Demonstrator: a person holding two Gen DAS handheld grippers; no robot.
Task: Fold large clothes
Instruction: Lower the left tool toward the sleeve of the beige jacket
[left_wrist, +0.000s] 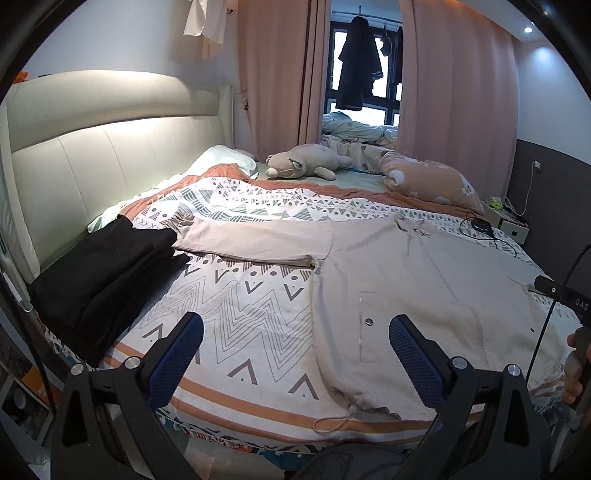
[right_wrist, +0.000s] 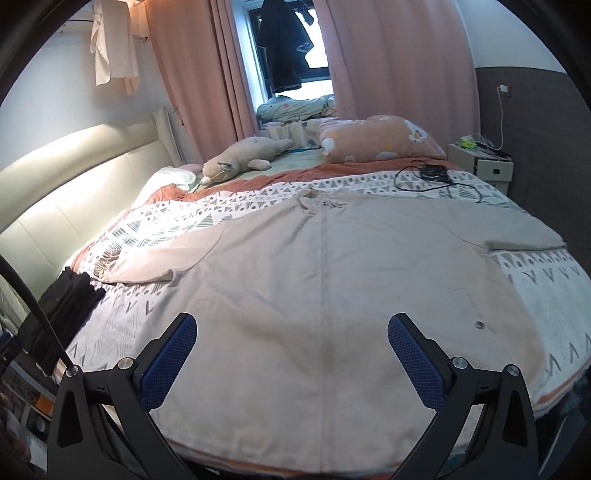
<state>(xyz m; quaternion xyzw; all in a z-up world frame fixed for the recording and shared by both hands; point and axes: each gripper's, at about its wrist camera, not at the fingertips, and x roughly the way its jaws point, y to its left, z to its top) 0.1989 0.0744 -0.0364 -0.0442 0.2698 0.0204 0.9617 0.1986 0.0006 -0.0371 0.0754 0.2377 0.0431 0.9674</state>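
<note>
I've got the beige jacket (right_wrist: 332, 280) spread flat on the bed (left_wrist: 236, 325), sleeves out, ready for folding; left tongs (left_wrist: 295, 354) and right tongs (right_wrist: 291, 354) hover wide, empty.

Patterned bed (right_wrist: 177, 218) carries a beige jacket (right_wrist: 332, 277) (spread flat) and black clothes (left_wrist: 99, 273).

My left gripper (left_wrist: 295, 356) & right gripper (right_wrist: 291, 356): black frames, blue textured pads (left_wrist: 415, 365), silver screws (left_wrist: 459, 363). Black cable (right_wrist: 35, 314) runs past the right one's frame.
</note>
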